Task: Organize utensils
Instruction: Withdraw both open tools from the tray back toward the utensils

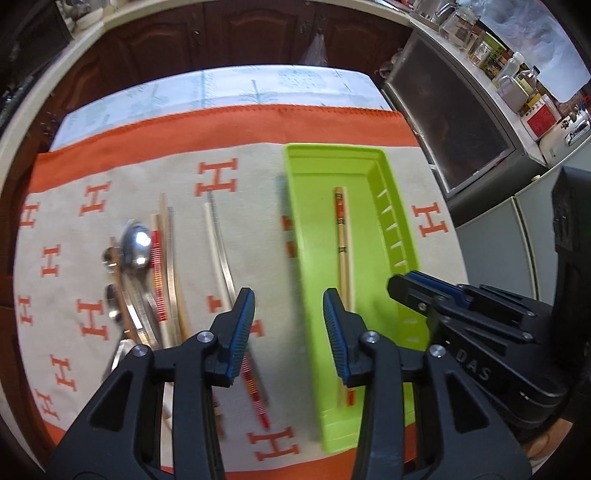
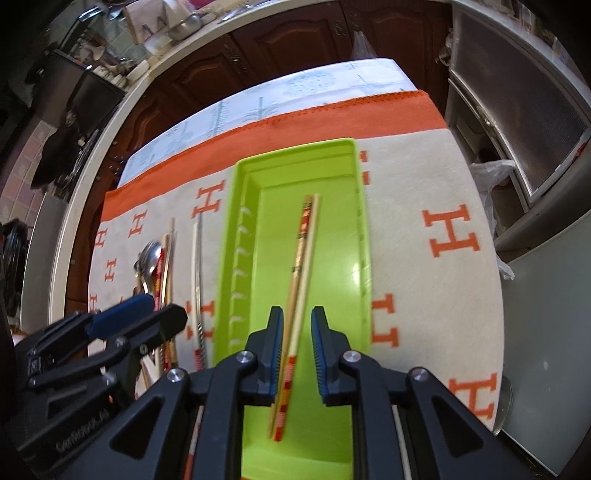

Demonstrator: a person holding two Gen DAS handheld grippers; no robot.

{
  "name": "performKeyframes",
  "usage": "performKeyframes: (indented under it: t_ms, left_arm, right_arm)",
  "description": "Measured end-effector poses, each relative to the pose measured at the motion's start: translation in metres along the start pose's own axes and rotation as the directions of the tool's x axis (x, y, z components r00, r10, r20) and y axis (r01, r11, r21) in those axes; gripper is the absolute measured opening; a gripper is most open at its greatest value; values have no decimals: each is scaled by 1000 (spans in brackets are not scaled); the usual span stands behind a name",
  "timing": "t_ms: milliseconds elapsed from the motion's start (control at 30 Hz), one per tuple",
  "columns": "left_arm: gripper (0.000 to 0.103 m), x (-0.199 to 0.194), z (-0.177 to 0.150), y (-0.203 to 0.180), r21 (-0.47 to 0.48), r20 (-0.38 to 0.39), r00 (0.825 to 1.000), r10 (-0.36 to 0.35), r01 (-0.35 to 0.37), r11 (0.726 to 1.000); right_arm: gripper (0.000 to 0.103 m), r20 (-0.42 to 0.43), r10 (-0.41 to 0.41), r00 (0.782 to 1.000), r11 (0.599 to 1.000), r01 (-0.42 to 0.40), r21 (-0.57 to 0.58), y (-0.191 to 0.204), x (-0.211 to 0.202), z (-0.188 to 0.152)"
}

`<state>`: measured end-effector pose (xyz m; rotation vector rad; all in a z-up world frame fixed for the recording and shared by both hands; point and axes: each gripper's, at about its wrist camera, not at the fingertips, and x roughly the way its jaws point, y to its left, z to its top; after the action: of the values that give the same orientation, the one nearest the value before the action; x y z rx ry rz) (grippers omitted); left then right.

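Observation:
A lime green tray [image 1: 300, 236] [image 2: 295, 149] lies lengthwise on the cloth. Inside it rests a pair of wooden chopsticks with red bands [image 1: 343, 240] [image 2: 304, 243]. My right gripper [image 2: 297, 332] [image 1: 402, 286] hovers open over the tray's near end, the chopsticks passing between its fingers with a gap on the right side. My left gripper [image 1: 289, 314] [image 2: 168, 308] is open and empty above the tray's left wall and the cloth. To the left lie metal spoons [image 1: 136, 240] [image 2: 149, 258], a pale chopstick pair [image 1: 218, 240] and a red-striped chopstick [image 1: 255, 387].
A beige cloth with orange H marks and an orange border [image 1: 221, 122] covers the table. Dark wooden cabinets [image 1: 258, 33] stand behind it. A grey appliance [image 1: 461, 122] with jars and bottles on top stands close to the table's right edge.

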<state>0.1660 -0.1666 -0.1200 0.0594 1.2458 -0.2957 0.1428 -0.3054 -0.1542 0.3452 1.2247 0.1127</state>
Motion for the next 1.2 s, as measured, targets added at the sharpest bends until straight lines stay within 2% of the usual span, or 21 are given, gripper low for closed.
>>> performKeyframes:
  t_ms: [133, 300, 633, 1000, 1200]
  left_arm:
    - [36, -20, -17, 12, 22, 42, 999, 24, -25, 999]
    - [50, -53, -42, 35, 40, 136, 988, 70, -76, 996]
    - [51, -102, -83, 80, 4, 253, 958, 137, -143, 990]
    - [51, -112, -101, 111, -42, 280, 945, 169, -164, 986]
    - [51, -104, -101, 120, -58, 266, 947, 178, -168, 984]
  right_arm:
    - [31, 37, -8, 999, 1000, 8, -20, 16, -11, -16]
    - [32, 67, 0, 998, 999, 3, -47, 36, -24, -35]
    - [32, 146, 2, 989, 997, 9, -75, 74, -49, -60]
    - [32, 151, 5, 989, 993, 13, -118, 106, -43, -67]
    - [32, 132, 4, 991, 991, 14, -134, 115, -33, -66]
